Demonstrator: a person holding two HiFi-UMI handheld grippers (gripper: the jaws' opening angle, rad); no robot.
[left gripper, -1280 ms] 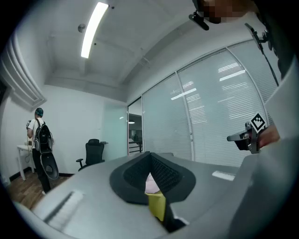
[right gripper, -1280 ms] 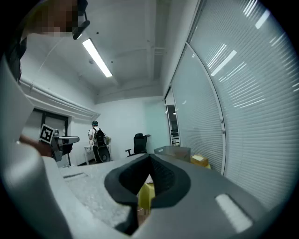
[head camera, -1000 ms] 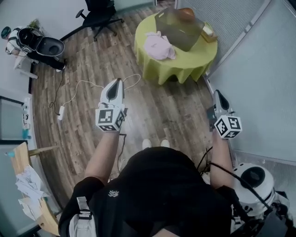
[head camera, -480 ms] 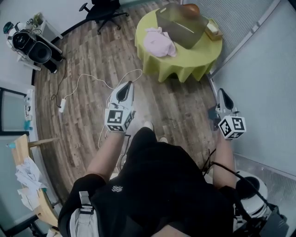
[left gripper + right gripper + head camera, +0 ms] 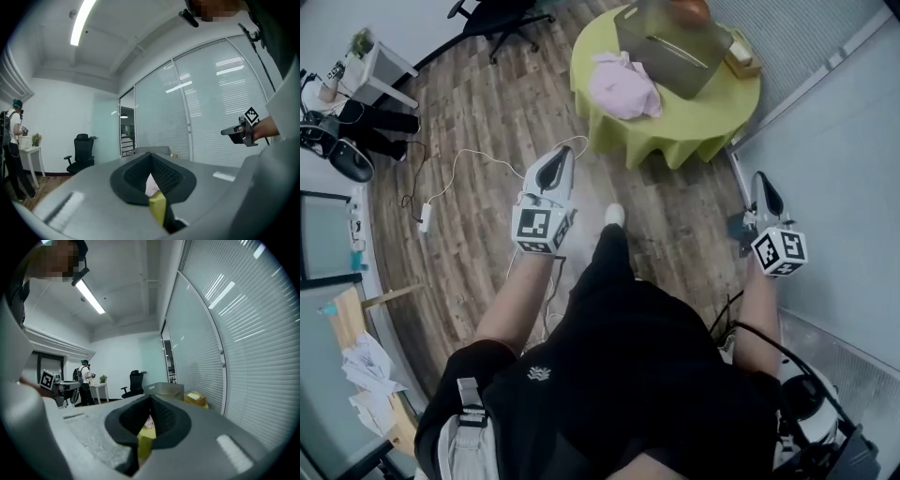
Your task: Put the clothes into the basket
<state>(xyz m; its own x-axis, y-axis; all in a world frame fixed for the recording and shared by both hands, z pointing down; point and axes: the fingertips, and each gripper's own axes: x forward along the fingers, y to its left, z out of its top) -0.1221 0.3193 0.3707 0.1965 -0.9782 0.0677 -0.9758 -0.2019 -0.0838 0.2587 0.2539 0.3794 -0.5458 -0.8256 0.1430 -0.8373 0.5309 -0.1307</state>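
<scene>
Lying in a loose, crumpled heap, the pale pink clothes rest on the round counter, which is draped in a yellow-green cloth and stands at twelve o'clock in the head view. The heap sits toward the counter's nine o'clock edge, just beside the basket. The basket is a boxy, see-through grey-brown bin with straight walls, and it takes up the counter's middle. A small yellow box lies at the basket's three o'clock side.

The left gripper hangs over the wood floor at the counter's seven o'clock, apart from it, its fingers clenched together on nothing. Through the slit beneath them, the left gripper view shows a sliver of pink above yellow-green. The right gripper is at the counter's five o'clock, beside the glass wall, its fingers likewise clenched and empty.

The only print that can be made out is the black-and-white square marker on each gripper's cube.
</scene>
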